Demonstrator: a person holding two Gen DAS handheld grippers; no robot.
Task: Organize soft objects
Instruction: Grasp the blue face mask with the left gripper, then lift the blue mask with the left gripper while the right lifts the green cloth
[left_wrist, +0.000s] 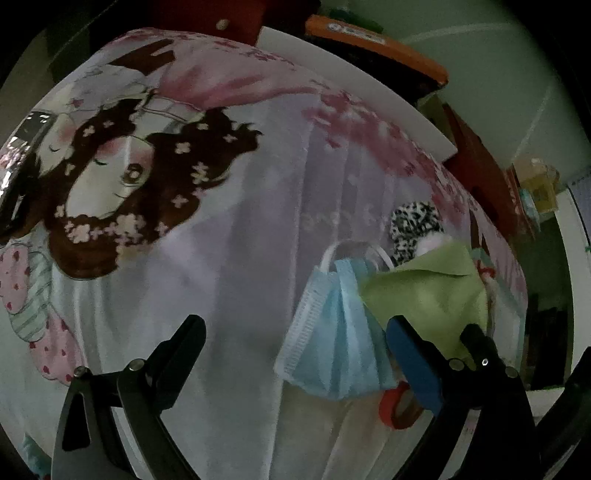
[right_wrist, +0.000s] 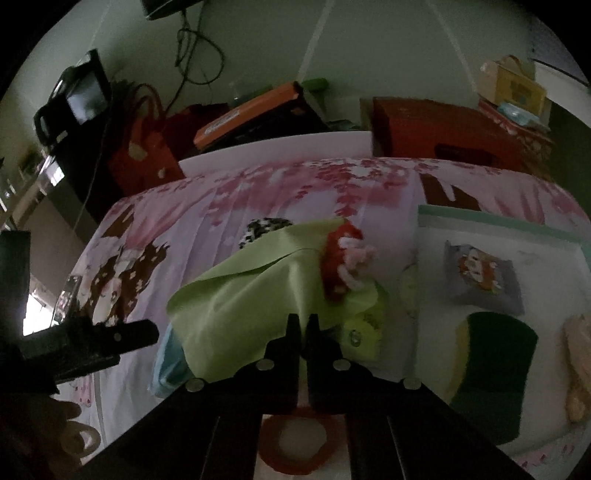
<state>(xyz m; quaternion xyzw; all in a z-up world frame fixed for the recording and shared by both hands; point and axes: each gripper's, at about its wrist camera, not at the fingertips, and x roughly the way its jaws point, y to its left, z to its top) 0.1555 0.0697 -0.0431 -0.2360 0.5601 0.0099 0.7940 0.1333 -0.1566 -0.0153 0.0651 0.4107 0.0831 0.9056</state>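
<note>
On the printed bedsheet (left_wrist: 229, 258) lies a pile of soft things: a blue face mask (left_wrist: 334, 332), a light green cloth (left_wrist: 428, 295) and a black-and-white spotted item (left_wrist: 415, 225). My left gripper (left_wrist: 291, 339) is open, with the mask between its fingers. My right gripper (right_wrist: 303, 325) is shut on the green cloth (right_wrist: 251, 291) and lifts its edge. Beside the cloth sits a red and white knitted piece (right_wrist: 343, 258). The mask peeks out under the cloth (right_wrist: 168, 362). My left gripper shows at the left of the right wrist view (right_wrist: 122, 338).
A white tray (right_wrist: 436, 236) with a green rim holds a grey printed pouch (right_wrist: 484, 273), a green and yellow sponge (right_wrist: 495, 362) and a beige item (right_wrist: 580, 362). A red ring (right_wrist: 295, 443) lies below my right gripper. Boxes and bags (right_wrist: 439, 125) crowd the far edge of the bed.
</note>
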